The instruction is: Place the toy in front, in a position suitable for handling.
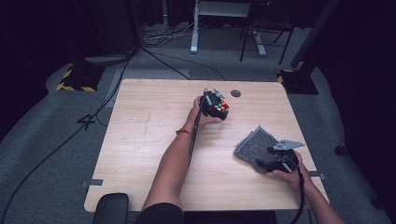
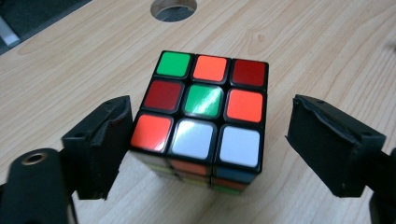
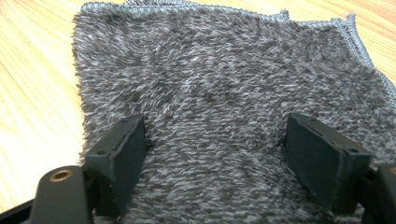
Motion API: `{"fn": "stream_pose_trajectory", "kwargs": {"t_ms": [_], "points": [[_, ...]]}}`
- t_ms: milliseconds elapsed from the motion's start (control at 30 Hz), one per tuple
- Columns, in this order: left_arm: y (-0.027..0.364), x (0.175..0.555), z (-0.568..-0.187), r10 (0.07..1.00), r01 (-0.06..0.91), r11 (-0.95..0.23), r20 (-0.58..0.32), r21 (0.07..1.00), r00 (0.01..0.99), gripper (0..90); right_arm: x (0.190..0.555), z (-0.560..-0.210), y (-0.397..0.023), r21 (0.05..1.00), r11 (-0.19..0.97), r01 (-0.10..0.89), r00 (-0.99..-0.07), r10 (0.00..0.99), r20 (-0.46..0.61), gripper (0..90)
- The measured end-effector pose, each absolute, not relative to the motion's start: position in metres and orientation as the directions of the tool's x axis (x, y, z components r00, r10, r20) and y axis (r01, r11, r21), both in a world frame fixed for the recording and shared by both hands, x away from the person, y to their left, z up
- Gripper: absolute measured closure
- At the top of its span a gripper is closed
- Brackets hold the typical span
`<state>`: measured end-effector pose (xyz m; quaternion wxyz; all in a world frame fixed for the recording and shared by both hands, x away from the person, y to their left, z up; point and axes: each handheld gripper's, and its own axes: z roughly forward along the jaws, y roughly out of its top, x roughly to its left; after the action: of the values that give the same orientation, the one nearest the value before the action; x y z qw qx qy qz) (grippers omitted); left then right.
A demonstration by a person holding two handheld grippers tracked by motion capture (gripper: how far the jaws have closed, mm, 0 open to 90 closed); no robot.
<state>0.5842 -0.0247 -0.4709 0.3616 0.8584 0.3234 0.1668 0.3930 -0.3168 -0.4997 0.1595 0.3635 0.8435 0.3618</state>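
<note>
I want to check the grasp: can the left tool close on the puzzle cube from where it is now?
Probably yes. The left tool stands open with the puzzle cube between its jaws; one jaw is near the cube's side, the other apart. Nothing lies in between on the table.

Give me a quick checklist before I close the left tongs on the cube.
1. Rubik's cube between the jaws of the left tongs: ok.
2. Cube centred in the gap: not ok; the left jaw sits at its edge, the right jaw stands well off.
3. Left tongs open: ok, no squeeze on the cube.
4. Cube resting on the table: cannot tell; its underside is hidden.
5. Table hole clear of the cube: ok, it lies beyond it.
6. Right tongs out of the way: ok, open over the grey fleecy cloth, far from the cube.
</note>
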Motion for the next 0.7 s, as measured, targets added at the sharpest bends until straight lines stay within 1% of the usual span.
{"fn": "stream_pose_trajectory", "kwargs": {"t_ms": [33,100,167,200,233,467,533,600,700], "points": [[-0.026,0.587,-0.473,0.677,0.434,-0.521,0.045,0.735,0.735,15.9,0.393,-0.500,-0.317,0.727,0.474,0.498,-0.686,0.728,-0.005,21.7],[-0.027,0.588,-0.474,0.675,0.428,-0.523,0.052,0.737,0.736,19.1,0.393,-0.500,-0.317,0.727,0.473,0.497,-0.687,0.727,-0.004,21.7],[-0.028,0.588,-0.474,0.671,0.421,-0.526,0.056,0.738,0.740,25.7,0.393,-0.500,-0.317,0.728,0.473,0.496,-0.687,0.726,-0.004,21.7],[-0.028,0.588,-0.474,0.652,0.406,-0.542,0.063,0.736,0.756,28.6,0.393,-0.500,-0.317,0.728,0.474,0.496,-0.688,0.725,-0.003,21.7],[-0.028,0.588,-0.474,0.652,0.406,-0.542,0.063,0.736,0.756,29.9,0.393,-0.500,-0.317,0.728,0.474,0.496,-0.688,0.725,-0.003,21.7],[-0.024,0.584,-0.472,0.607,0.386,-0.562,0.047,0.732,0.794,33.1,0.393,-0.500,-0.318,0.728,0.474,0.494,-0.690,0.724,-0.003,21.8],[-0.022,0.578,-0.472,0.587,0.371,-0.578,0.054,0.727,0.808,33.1,0.393,-0.500,-0.318,0.728,0.474,0.494,-0.690,0.724,-0.003,21.7],[-0.016,0.567,-0.471,0.546,0.343,-0.600,0.057,0.723,0.836,33.2,0.393,-0.500,-0.318,0.729,0.474,0.494,-0.691,0.723,-0.002,21.7],[-0.009,0.557,-0.472,0.528,0.331,-0.605,0.053,0.724,0.848,33.2,0.393,-0.500,-0.318,0.729,0.474,0.494,-0.691,0.723,-0.002,21.7]]}}
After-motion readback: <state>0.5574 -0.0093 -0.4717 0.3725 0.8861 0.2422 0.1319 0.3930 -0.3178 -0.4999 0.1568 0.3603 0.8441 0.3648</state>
